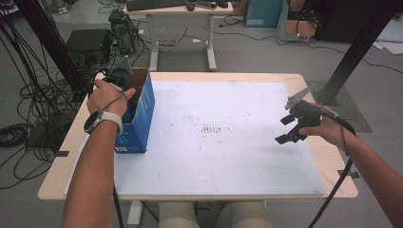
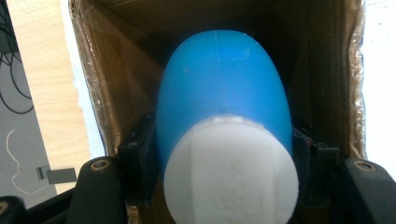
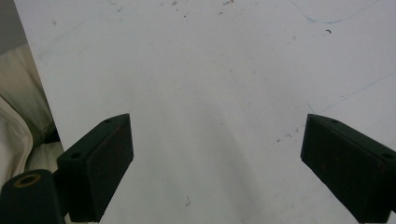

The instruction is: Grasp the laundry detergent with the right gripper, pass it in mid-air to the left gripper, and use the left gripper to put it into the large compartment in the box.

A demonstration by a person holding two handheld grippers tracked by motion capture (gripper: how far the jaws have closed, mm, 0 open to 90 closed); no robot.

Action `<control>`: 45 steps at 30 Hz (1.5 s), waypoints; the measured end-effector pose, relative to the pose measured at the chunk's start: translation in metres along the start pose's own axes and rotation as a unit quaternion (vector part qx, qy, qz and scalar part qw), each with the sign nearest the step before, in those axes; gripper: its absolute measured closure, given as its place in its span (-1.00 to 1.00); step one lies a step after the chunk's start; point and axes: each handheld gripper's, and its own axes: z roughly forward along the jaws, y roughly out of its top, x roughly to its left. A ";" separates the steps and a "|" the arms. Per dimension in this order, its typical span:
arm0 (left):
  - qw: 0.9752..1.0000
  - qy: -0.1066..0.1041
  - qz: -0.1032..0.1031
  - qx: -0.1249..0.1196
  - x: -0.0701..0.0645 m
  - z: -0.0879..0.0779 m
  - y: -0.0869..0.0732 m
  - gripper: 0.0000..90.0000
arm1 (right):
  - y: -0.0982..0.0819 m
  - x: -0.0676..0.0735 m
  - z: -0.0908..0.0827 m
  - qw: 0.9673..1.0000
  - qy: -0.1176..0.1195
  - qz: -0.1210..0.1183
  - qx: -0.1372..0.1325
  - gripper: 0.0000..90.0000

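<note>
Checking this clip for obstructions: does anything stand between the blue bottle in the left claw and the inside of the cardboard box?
Nothing visible does. The left claw is shut on the blue bottle, which already points into the open cardboard box; only bare box walls show around it.

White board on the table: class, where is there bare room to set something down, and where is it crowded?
The white board lies bare from the blue cardboard box across to the open right claw. It is crowded inside the box, where the left claw grips a blue bottle.
</note>
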 end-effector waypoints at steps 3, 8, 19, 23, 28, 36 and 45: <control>1.000 -0.001 0.001 0.001 0.001 0.000 0.000 -0.17 | 0.000 0.000 0.000 1.000 0.001 -0.001 0.000 -0.79; 1.000 0.001 -0.001 -0.001 -0.001 0.000 0.000 -0.17 | 0.000 0.000 0.001 1.000 0.002 0.000 -0.002 -0.79; 1.000 0.001 -0.001 -0.002 0.000 0.000 -0.001 -0.17 | -0.001 -0.001 -0.001 1.000 0.001 0.001 -0.006 -0.79; 1.000 0.005 0.001 -0.004 0.000 0.001 -0.001 -0.17 | 0.000 -0.001 0.000 1.000 0.002 -0.002 -0.004 -0.79; 1.000 0.004 0.001 -0.002 -0.001 0.001 -0.001 -0.17 | 0.000 -0.001 0.000 1.000 0.002 -0.001 -0.002 -0.79; 1.000 0.005 0.001 -0.002 -0.001 0.001 -0.001 -0.17 | -0.001 -0.001 0.000 1.000 0.002 0.000 -0.003 -0.79; 1.000 0.004 0.000 0.001 -0.001 0.000 -0.001 -0.17 | 0.000 0.000 0.000 1.000 0.002 0.000 -0.002 -0.79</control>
